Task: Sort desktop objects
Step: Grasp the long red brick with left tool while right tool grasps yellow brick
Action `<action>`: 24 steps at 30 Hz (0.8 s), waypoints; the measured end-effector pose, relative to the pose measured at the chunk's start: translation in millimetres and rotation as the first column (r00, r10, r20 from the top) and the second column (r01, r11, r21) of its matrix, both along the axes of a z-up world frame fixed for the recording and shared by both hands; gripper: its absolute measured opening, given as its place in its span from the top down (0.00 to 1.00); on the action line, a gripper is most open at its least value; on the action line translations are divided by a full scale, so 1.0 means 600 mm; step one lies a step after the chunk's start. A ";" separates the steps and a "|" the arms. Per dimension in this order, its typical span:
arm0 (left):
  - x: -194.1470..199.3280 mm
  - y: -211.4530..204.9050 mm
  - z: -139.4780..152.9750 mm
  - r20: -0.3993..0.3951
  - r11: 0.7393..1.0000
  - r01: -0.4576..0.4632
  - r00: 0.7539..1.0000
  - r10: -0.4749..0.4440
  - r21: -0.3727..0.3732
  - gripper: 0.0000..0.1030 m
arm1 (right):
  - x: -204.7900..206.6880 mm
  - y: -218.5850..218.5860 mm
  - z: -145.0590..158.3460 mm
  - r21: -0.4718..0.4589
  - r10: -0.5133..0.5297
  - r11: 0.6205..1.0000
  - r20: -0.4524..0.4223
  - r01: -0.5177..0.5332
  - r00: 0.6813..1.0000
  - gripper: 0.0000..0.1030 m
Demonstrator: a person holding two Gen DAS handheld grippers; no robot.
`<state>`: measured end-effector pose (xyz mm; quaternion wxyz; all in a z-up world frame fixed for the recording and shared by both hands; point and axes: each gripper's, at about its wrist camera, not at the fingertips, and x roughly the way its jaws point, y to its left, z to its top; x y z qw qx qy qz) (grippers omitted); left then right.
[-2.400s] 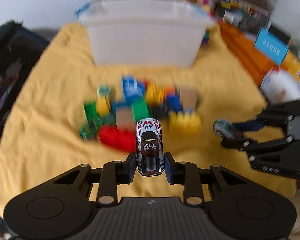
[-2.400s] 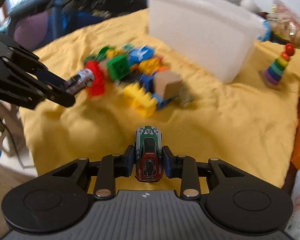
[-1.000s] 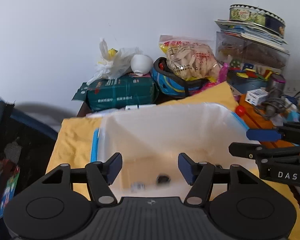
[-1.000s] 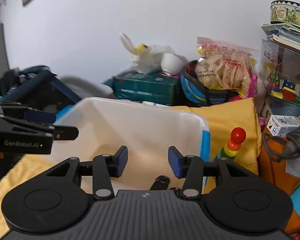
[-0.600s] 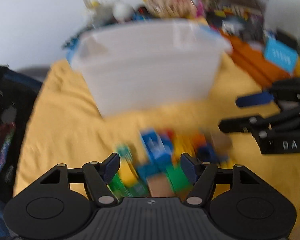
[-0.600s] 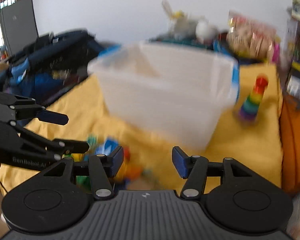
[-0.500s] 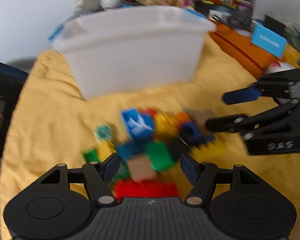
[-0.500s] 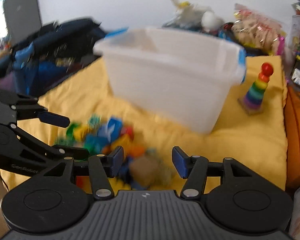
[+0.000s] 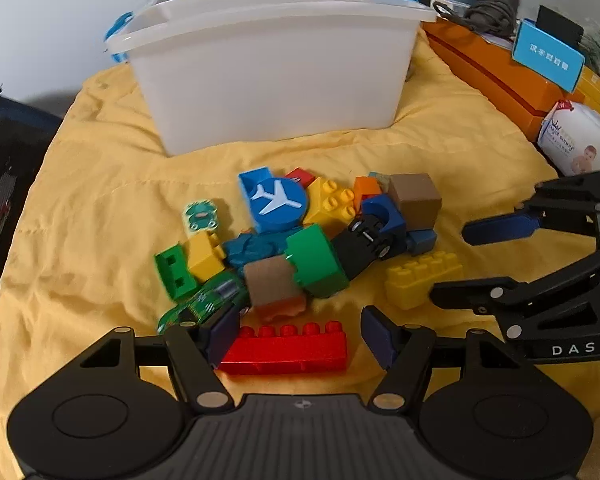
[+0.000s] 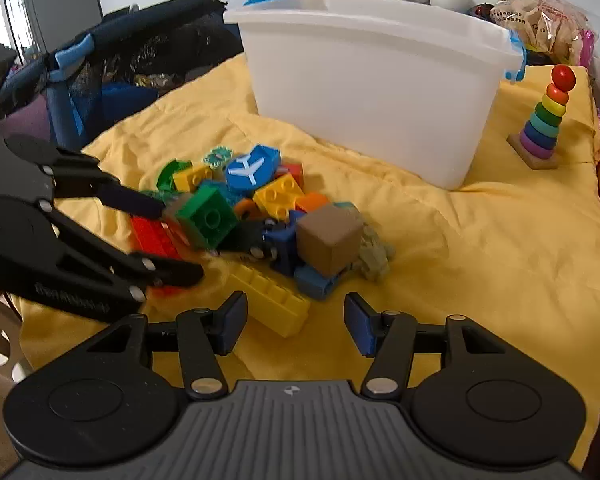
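Note:
A pile of toy blocks lies on the yellow cloth before a white plastic bin. My left gripper is open, its fingers on either side of a long red brick. A green toy car lies by its left finger. My right gripper is open just above a long yellow brick, which also shows in the left wrist view. The pile includes a blue disc with a plane, a green block and a brown cube. The white bin stands behind.
A rainbow ring stacker stands right of the bin. Orange boxes and a wipes pack line the right edge. A dark blue mesh cot stands to the left. Clutter sits behind the bin.
Both grippers held toy cars, opened over the bin and let them go there. They have since swung back down to the block pile, both open and empty.

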<state>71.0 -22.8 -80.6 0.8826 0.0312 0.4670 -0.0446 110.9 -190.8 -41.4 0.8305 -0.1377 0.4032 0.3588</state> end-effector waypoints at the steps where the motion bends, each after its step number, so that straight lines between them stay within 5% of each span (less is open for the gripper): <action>1: -0.004 0.004 0.001 0.001 1.000 -0.003 1.000 0.003 -0.008 0.32 | -0.002 -0.001 -0.002 -0.009 -0.002 1.000 -0.003 0.002 1.000 0.44; 6: -0.025 0.006 0.004 -0.011 0.999 0.008 1.000 -0.008 0.049 0.32 | -0.009 -0.002 -0.011 -0.048 0.005 0.999 -0.014 -0.006 1.000 0.44; 13: -0.046 0.013 0.007 -0.028 0.998 0.058 0.998 -0.059 -0.025 0.32 | -0.018 0.013 0.002 -0.019 0.086 0.996 0.027 -0.085 0.996 0.45; 19: -0.021 0.024 0.022 0.029 0.993 0.122 0.992 -0.122 0.008 0.32 | -0.017 0.024 -0.015 -0.034 0.132 0.991 -0.021 -0.133 0.991 0.62; 24: 0.013 0.038 -0.003 -0.072 0.954 0.296 0.954 -0.292 0.057 0.36 | -0.031 0.022 -0.010 -0.054 0.159 0.986 -0.020 -0.160 0.987 0.72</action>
